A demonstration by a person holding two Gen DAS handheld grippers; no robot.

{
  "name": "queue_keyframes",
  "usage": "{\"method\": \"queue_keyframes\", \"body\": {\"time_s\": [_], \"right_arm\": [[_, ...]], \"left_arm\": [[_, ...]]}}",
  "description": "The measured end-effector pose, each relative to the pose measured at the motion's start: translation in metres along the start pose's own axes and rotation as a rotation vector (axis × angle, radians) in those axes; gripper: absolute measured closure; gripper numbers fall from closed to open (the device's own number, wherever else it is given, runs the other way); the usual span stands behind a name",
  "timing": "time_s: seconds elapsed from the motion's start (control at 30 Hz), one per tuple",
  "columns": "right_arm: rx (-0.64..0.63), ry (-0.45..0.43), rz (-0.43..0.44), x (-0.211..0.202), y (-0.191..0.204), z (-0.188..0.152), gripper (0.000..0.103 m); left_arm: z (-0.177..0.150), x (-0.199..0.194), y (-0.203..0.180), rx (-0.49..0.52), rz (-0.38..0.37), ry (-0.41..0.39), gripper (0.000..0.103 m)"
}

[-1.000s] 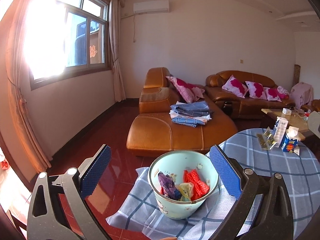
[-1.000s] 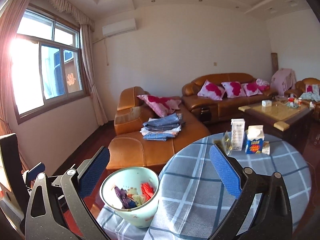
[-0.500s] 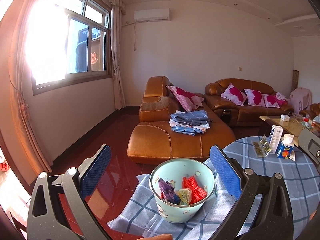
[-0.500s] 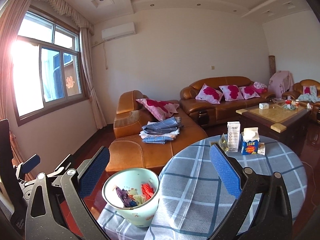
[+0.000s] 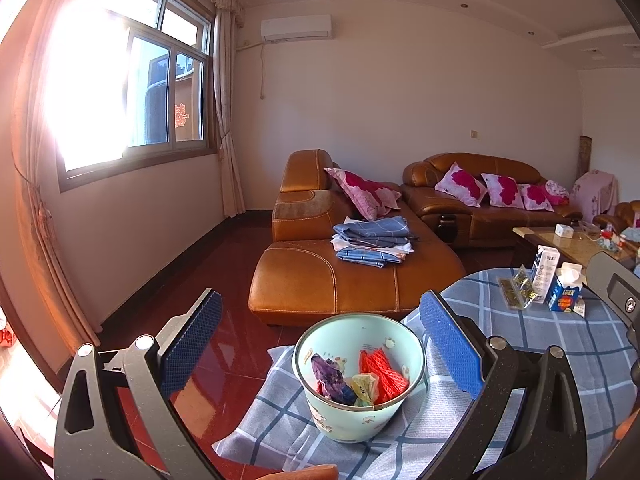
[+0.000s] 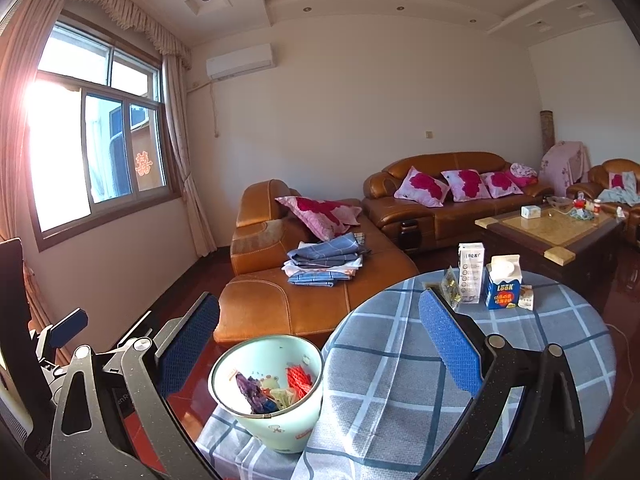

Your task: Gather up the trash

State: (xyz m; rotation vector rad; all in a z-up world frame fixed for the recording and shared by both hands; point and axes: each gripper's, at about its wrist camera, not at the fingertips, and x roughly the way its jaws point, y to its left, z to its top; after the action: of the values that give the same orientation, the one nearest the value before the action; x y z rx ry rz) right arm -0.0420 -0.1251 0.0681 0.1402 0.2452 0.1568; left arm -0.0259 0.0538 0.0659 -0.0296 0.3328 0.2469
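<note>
Both grippers, left (image 5: pixel 318 354) and right (image 6: pixel 318 350), gape empty. The bin (image 6: pixel 267 392) sits lower centre at the table (image 6: pixel 520 360) edge (handy for dropping); cartons (image 6: pixel 503 282) wait upper right.

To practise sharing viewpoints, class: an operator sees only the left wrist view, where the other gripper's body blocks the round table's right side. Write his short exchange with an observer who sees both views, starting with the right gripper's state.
Operator: Is the right gripper open?
Observer: Yes. In the right wrist view the right gripper has its jaws wide apart, with nothing between the pads.
Operator: What lies further right of the blue carton?
Observer: Past the small packet beside it, only the checked tablecloth shows, up to the table's edge.
</note>
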Motion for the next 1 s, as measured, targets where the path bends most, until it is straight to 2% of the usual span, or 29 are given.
{"method": "queue_keyframes", "body": {"time_s": [1.0], "right_arm": [[0.016,-0.001,0.002,-0.0017,-0.0025,-0.0006,0.005]], "left_arm": [[0.0013,-0.0044,0.0007,0.008,-0.001,-0.002,0.006]]}}
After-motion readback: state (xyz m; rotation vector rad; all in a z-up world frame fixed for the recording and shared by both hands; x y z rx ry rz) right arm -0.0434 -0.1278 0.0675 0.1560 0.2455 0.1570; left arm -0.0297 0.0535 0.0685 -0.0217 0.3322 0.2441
